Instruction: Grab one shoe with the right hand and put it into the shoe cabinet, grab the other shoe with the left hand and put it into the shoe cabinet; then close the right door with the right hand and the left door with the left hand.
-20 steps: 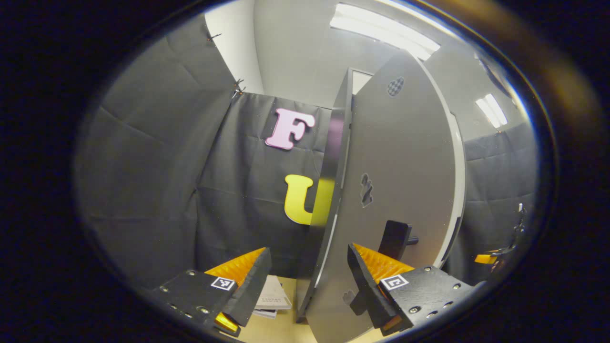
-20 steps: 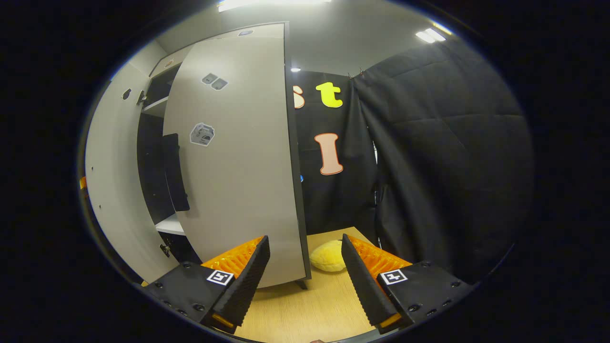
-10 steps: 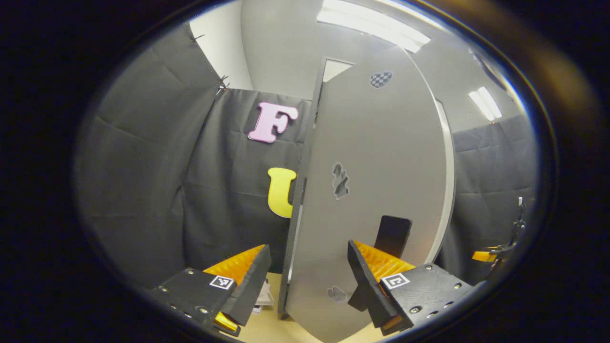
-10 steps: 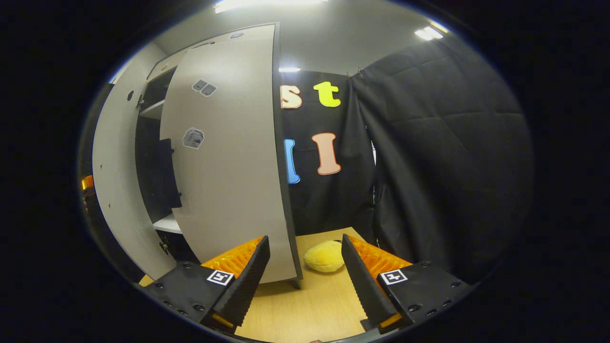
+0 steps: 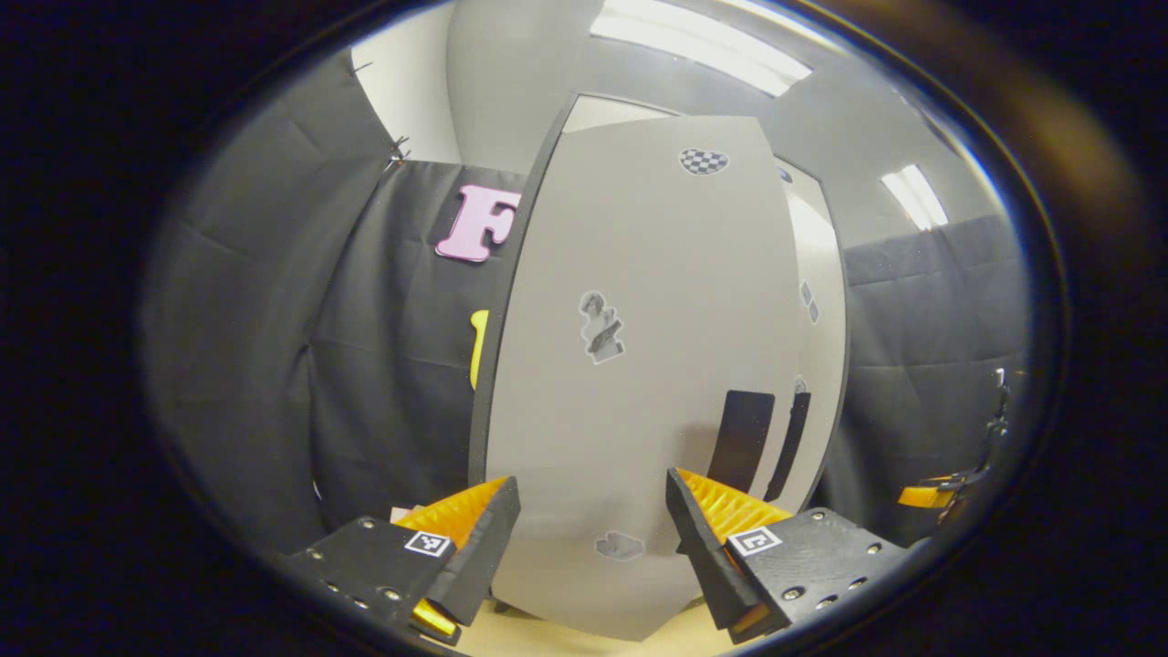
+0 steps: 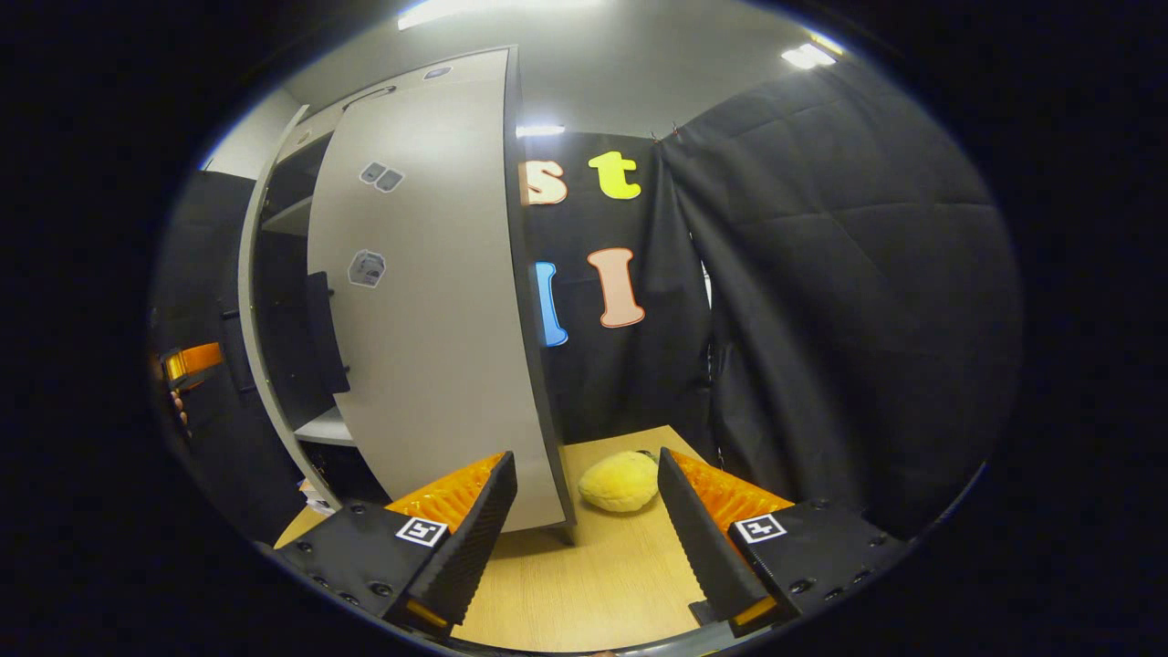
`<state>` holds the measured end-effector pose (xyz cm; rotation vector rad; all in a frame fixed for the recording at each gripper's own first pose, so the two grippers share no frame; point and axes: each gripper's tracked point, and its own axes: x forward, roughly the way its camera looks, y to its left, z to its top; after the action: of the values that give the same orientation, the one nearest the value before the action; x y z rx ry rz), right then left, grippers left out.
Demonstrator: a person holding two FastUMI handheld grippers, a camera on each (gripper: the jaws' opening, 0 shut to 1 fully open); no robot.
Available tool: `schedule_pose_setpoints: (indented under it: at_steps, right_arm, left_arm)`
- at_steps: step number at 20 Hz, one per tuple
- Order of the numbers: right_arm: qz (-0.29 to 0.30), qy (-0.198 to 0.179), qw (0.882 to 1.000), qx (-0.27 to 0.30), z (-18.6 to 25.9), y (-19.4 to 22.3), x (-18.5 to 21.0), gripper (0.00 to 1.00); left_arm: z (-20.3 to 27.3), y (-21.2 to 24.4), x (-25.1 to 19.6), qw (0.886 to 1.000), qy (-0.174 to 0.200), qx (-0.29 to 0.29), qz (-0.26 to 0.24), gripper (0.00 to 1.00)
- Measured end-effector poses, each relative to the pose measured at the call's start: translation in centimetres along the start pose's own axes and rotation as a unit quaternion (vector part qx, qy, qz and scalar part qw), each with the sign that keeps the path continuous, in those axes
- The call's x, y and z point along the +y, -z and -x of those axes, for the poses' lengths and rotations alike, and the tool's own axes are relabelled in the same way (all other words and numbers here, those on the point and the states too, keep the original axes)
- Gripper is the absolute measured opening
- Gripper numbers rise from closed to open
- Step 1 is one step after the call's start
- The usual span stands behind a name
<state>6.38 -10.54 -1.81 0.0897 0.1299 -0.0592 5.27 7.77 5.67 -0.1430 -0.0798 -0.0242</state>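
Shoe cabinet [image 6: 429, 301] doors ajar | stickers unreadable | left gripper [image 5: 589, 538], right gripper [image 6: 584, 529] fingers spread, empty

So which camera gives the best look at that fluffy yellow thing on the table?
The right gripper view: the yellow plush thing lies in plain sight on the wooden table, beside the cabinet door. In the left gripper view, a door faces the camera.

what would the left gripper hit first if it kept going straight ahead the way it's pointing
Probably the left door of the shoe cabinet: its grey face fills the gap ahead of the open left gripper. Depth is hard to judge, so how near it is stays unclear.
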Motion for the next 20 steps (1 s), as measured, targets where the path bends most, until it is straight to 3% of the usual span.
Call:
schedule_pose_setpoints:
  at_steps: [1,2,3,9,11,12,13,15,19,20]
  right_arm:
    - [-0.002,0.001,1.0,-0.004,0.2,-0.1,0.0,0.98]
    - [-0.007,-0.001,1.0,-0.009,0.5,-0.3,0.2,0.98]
    - [-0.011,-0.004,1.0,-0.013,0.7,-0.4,0.6,0.98]
    - [0.0,-0.016,1.0,-0.021,0.2,-1.3,2.8,0.98]
    - [-0.005,-0.024,0.999,-0.026,0.0,-2.1,3.9,0.98]
    - [-0.006,-0.028,0.999,-0.027,-0.4,-2.5,4.5,0.98]
    - [-0.005,-0.032,0.999,-0.027,-1.0,-2.7,5.1,0.98]
    - [-0.003,-0.043,0.999,-0.026,-1.8,-3.2,6.3,0.98]
    - [0.015,-0.058,0.998,-0.024,-2.4,-2.9,8.3,0.98]
    - [0.021,-0.057,0.998,-0.023,-2.5,-2.7,8.7,0.98]
  left_arm:
    - [0.5,0.0,0.1,1.0,-0.004,0.0,-0.004,0.88]
    - [0.9,0.1,0.6,1.0,-0.01,0.003,-0.007,0.99]
    - [1.5,0.3,1.1,1.0,-0.017,0.005,-0.009,0.93]
    - [3.8,0.2,2.8,0.999,-0.051,-0.014,-0.005,0.95]
    - [5.3,-0.3,3.4,0.996,-0.079,-0.028,-0.013,0.93]
    - [6.1,-0.2,3.5,0.995,-0.094,-0.033,-0.018,0.98]
    - [6.6,0.1,3.9,0.994,-0.105,-0.034,-0.023,0.93]
    - [7.2,1.8,4.8,0.991,-0.13,-0.027,-0.034,0.98]
    - [7.4,4.8,4.9,0.991,-0.13,-0.003,-0.021,0.99]
    - [7.3,5.1,4.8,0.992,-0.124,-0.002,-0.007,0.93]
